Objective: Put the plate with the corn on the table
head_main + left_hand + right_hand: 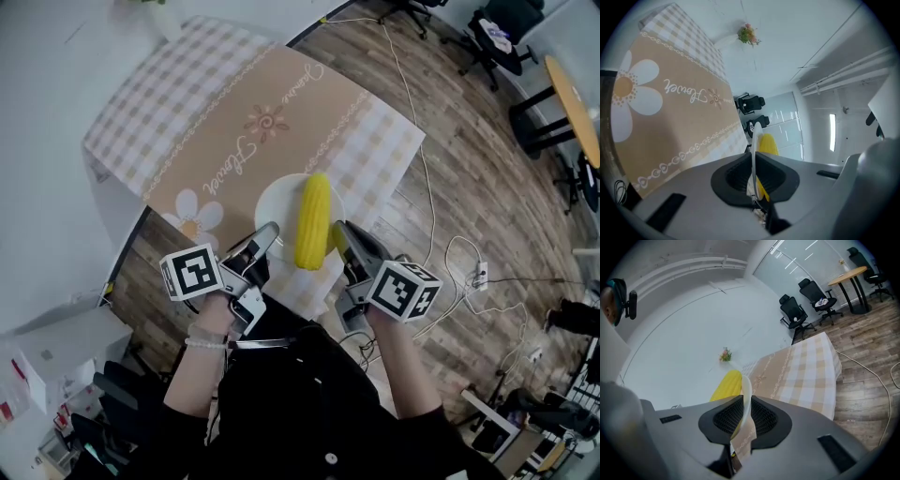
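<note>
The person wears a black top (309,408) and a thin beaded white bracelet (206,343) at the left wrist. The left gripper (269,231) and right gripper (338,228) have grey plastic shells and black ribbed pads (733,176). Each carries a white cube (190,272) printed with black square markers.

The plate (753,159), edge-on in the left gripper view, hides most of the corn (767,142); from overhead, left gripper (265,234) and right gripper (339,230) cover its side rims.

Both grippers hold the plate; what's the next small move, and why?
Probably lower the round white plate level onto the beige checked tablecloth: the left gripper and right gripper both clamp its rim, and the yellow corn cob could roll off.
</note>
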{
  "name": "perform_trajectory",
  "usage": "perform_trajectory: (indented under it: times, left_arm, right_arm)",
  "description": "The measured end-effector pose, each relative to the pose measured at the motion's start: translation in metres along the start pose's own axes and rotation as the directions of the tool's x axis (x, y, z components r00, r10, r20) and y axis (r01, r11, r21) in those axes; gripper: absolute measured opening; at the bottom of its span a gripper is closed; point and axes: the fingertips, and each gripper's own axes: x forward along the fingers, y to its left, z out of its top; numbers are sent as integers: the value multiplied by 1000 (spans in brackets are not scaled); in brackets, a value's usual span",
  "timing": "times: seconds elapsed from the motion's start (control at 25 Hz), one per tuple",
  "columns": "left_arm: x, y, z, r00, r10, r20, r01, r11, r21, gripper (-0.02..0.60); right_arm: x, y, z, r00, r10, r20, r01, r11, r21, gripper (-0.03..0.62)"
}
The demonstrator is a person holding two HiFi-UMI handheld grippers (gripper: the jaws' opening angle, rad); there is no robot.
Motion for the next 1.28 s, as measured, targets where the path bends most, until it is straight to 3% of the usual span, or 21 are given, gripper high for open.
perform_trajectory:
  times: [1.28]
  left_arm:
    - [65, 99, 63, 974, 186, -130, -165, 974, 154, 31]
  right_arm:
    - [113, -79, -16, 974, -186, -129, 184, 983, -23, 87]
